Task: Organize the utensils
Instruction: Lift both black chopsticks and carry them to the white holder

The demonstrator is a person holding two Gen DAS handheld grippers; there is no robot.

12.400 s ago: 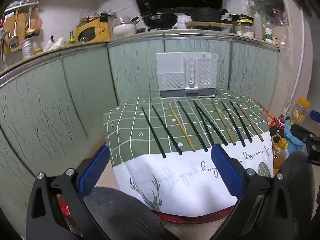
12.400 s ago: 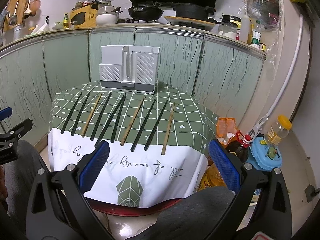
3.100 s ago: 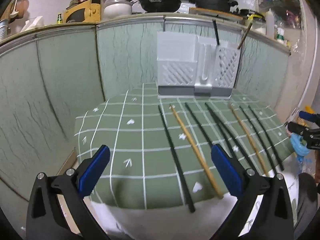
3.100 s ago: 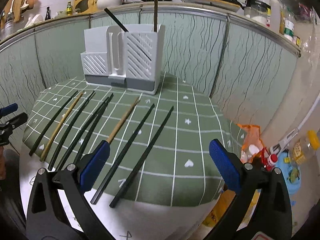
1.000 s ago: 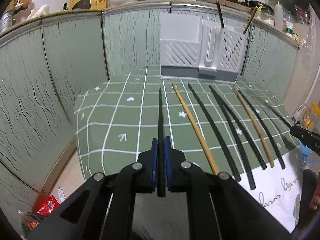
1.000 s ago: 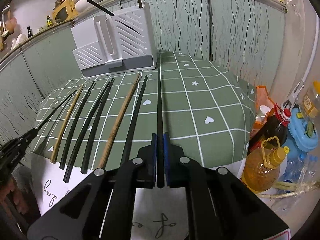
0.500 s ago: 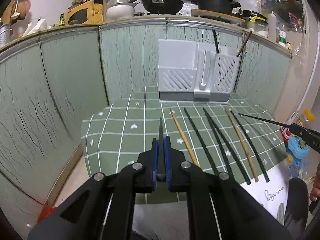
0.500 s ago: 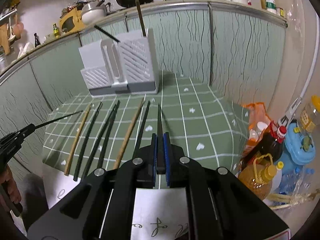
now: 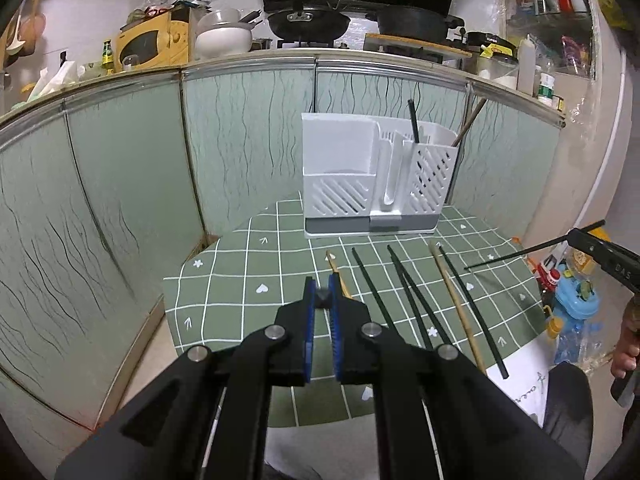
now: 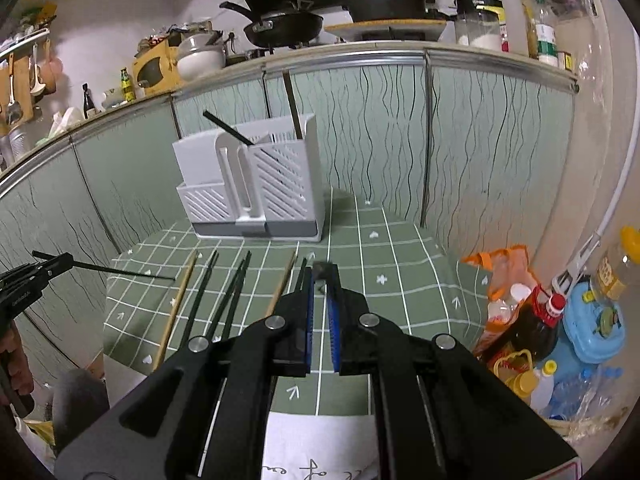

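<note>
My left gripper (image 9: 321, 294) is shut on a black chopstick, seen end-on between its blue pads; the same chopstick (image 10: 120, 271) shows from the side in the right wrist view. My right gripper (image 10: 320, 276) is shut on another black chopstick, also end-on; it shows in the left wrist view (image 9: 516, 255). Both are held above the green checked table (image 9: 240, 280). The white utensil holder (image 9: 376, 184) stands at the table's back with a black chopstick (image 9: 413, 120) and a wooden chopstick (image 9: 468, 122) in its right compartment. Several black and wooden chopsticks (image 9: 416, 300) lie in a row on the cloth.
Green glass panels (image 9: 120, 200) wall the table at the back and left. Oil bottles and a blue container (image 10: 592, 320) stand on the floor to the right. A kitchen counter with pans and a yellow appliance (image 9: 148, 44) runs behind.
Both grippers have lifted their chopsticks clear of the table and tilted them up, so each now points along the camera axis. The holder looks closer than half a second ago.
</note>
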